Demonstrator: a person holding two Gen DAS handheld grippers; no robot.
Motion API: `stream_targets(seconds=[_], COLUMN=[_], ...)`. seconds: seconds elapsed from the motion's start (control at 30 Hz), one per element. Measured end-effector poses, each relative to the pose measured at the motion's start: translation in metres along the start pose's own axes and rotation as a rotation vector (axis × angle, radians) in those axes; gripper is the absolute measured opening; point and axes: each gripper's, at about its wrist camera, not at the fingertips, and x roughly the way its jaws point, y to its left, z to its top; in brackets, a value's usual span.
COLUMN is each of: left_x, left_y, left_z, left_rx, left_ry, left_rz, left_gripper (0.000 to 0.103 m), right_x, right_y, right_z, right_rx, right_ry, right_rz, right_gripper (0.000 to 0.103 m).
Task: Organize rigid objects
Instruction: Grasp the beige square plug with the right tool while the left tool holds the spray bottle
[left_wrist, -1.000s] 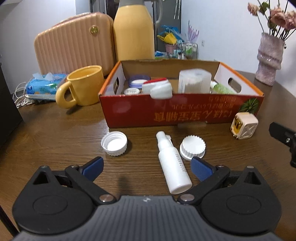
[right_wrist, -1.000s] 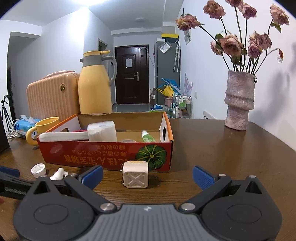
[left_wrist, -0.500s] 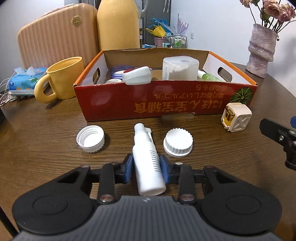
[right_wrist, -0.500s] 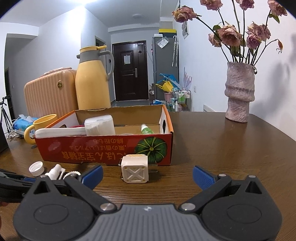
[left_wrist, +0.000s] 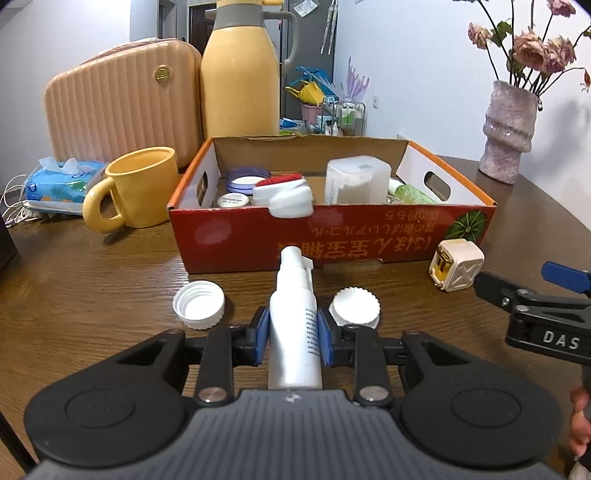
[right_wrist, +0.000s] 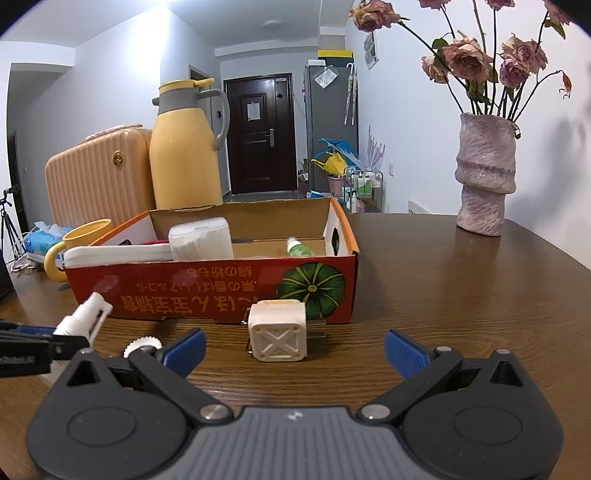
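We have the white spray bottle (left_wrist: 293, 325) clenched between the blue pads of the left gripper (left_wrist: 293, 332), its body lengthwise along the jaws and its nozzle pointing toward the red cardboard box (left_wrist: 258, 236); in the right wrist view the nozzle end stands clear above the wooden surface (left_wrist: 92, 295), so we judge the bottle is already lifted a little. The right gripper (right_wrist: 294, 349) has its jaws released and wide, with nothing between them, and the small cream cube-shaped plug (right_wrist: 277, 330) sits on the surface just ahead of it, close to the front wall of the box. What could go wrong: the bottle is smooth and round and is held only near its lower half, so it may slip or swing nose-down when we carry it over the box wall. The nozzle could also catch on that wall, or on the white brush (left_wrist: 284, 197) that leans over its edge. The two white caps (left_wrist: 199, 303) lie on either side of the bottle, and a low sweep may knock them away. The left wrist view shows us the grip itself, both caps and what is inside the box; the right wrist view does not show the pads on the bottle, but it gives the side look at the height of the bottle, and the open jaws of the right gripper.
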Motion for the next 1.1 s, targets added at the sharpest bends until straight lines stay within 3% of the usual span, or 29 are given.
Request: stream_targets(seconds=[0.77,0.97,1.07,1.1], left_x=[-0.011,-0.011,-0.011,-0.011], left_y=[0.033,0.033,0.034,0.034], left_z=[0.003,0.003,0.004,0.004], left_rx=[-0.029,-0.03,-0.033,-0.034], left_ry=[-0.047,-0.049,-0.048,-0.047], left_rz=[0.023,0.023,0.025,0.025], left_gripper=[0.028,0.028,0.028,0.028], right_x=[0.065,0.075,0.077,0.077], right_y=[0.011,0.008,0.007,0.007], right_z=[0.016,0.019,0.019,0.019], right_rx=[-0.017,-0.005,-0.005,-0.008], right_ry=[0.083,0.109,0.12,0.119], right_rz=[-0.08,-0.074,-0.057,-0.042], right_gripper=[0.101,0.09,0.077,0.065])
